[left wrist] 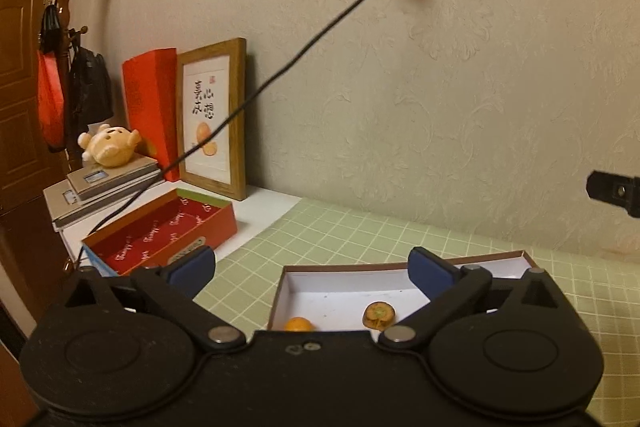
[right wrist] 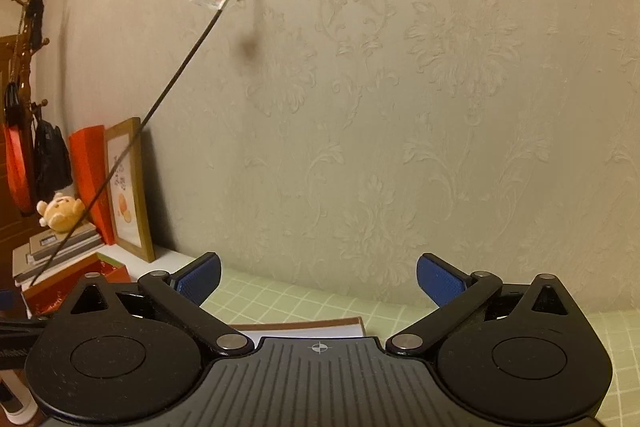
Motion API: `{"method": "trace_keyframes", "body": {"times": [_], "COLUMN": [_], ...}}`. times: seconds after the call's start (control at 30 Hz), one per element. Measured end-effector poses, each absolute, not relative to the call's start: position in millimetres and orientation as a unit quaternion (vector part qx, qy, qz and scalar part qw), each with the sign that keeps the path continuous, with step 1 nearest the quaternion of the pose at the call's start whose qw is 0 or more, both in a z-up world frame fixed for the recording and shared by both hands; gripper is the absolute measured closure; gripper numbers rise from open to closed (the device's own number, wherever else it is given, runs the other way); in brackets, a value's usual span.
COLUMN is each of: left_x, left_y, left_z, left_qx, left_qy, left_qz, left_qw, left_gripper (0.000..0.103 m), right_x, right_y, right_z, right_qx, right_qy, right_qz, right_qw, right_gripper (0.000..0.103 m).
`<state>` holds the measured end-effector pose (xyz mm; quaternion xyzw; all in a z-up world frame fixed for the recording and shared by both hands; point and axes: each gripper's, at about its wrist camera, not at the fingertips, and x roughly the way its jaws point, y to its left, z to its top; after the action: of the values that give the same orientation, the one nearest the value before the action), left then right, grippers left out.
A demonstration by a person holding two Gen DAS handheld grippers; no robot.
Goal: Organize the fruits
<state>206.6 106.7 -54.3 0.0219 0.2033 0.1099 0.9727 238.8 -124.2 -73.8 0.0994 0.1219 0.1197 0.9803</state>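
Two small orange fruits (left wrist: 298, 324) lying inside a shallow white-lined cardboard box with a brown rim (left wrist: 400, 264), one round and plain at the near left corner, the other (left wrist: 379, 315) showing a greenish stem end, just beside it and apart from it. Box resting on a pale green checked cloth over the bench (left wrist: 360, 231). Left hand-held gripper (left wrist: 312, 263) raised over the box, blue-padded fingers (left wrist: 192, 263) spread wide apart, nothing between them. Right hand-held gripper (right wrist: 318, 273) likewise spread wide and empty, aimed mostly at the patterned cream wallpaper, with only a strip of the same box visible below it.

Judged progress: both visible fruits already boxed, so the sorting appears far along or finished; no loose fruit in view, though much of the bench is hidden beneath the gripper bodies.

Edges and room: box walls low, with plenty of bare white floor to the right of the fruits. Open red gift box with printed lining (left wrist: 160, 231) off to the left, well apart. Behind it, a wooden picture frame with calligraphy (left wrist: 214, 115) leaning on the wall and a tan plush toy (left wrist: 110, 145) on stacked grey scales. Black power cable (left wrist: 300, 51) slanting from a wall socket down to the left, a likely snag for any leftward reach. Checked cloth to the right unobstructed.
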Motion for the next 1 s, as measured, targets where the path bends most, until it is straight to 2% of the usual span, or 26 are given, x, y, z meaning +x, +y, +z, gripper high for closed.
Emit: {"method": "trace_keyframes", "body": {"times": [0.4, 1.0], "left_x": [149.3, 70.6], "left_y": [102.9, 31.2], "left_z": [-28.5, -7.3], "left_qx": [0.050, 0.052], "left_qy": [0.212, 0.256], "left_qz": [0.108, 0.017], "left_qw": [0.970, 0.965], "left_gripper": [0.006, 0.006], "right_x": [174.3, 51.4], "right_y": [-155.8, -201.2], "right_z": [-63.6, -33.3], "right_qx": [0.097, 0.130], "right_qy": [0.142, 0.204], "right_qz": [0.111, 0.098], "right_qw": [0.979, 0.965], "right_gripper": [0.000, 0.000]}}
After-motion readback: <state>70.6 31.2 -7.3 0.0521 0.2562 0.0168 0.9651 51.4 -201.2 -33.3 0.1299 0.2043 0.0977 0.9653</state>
